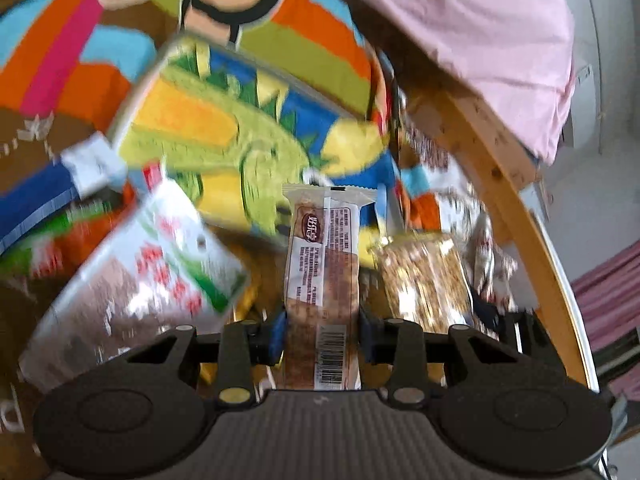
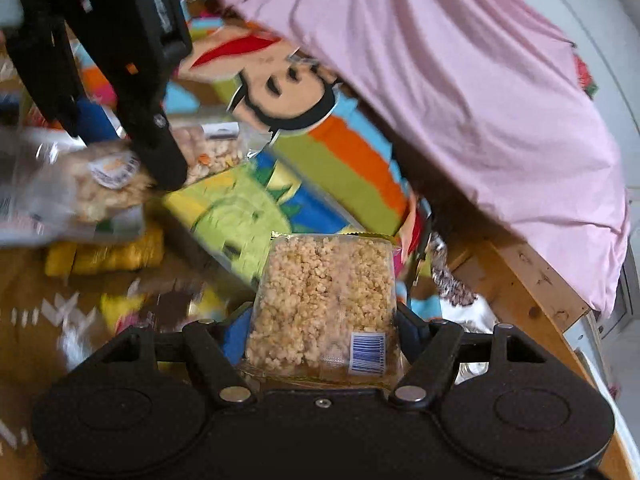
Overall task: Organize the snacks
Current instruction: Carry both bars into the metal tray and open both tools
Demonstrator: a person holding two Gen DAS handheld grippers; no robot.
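Left gripper point(image 1: 322, 332): narrow set, blue pads pressed on the lower sides of a slim wrapped snack bar point(image 1: 322, 264). Held low on the pack, presumably so most of the length stands free for setting down. Long axis in line with the fingers, crimped seal end pointing away from the camera, barcode end nearest.

Right gripper point(image 2: 324, 332): fairly wide set, closed on a clear puffed-rice cake pack point(image 2: 326, 300) across its width. Wide spread explained by the broad, blocky pack. Barcode end near, gold-edged seal end far; long axis again along the fingers.

Both packs carried clear of the heap, probably for sorting.

Further out: loose snacks on a brown patterned cloth point(image 2: 24, 292), among them a bag with a green cartoon print point(image 1: 224, 148) lying flat, and a clear bag of pale pieces point(image 2: 108, 188) under the left gripper as seen from the right camera. Beyond: striped cartoon blanket point(image 1: 316, 28), pink sheet point(image 2: 460, 80), wooden frame point(image 1: 500, 184). Heap blurred; labels unreadable.
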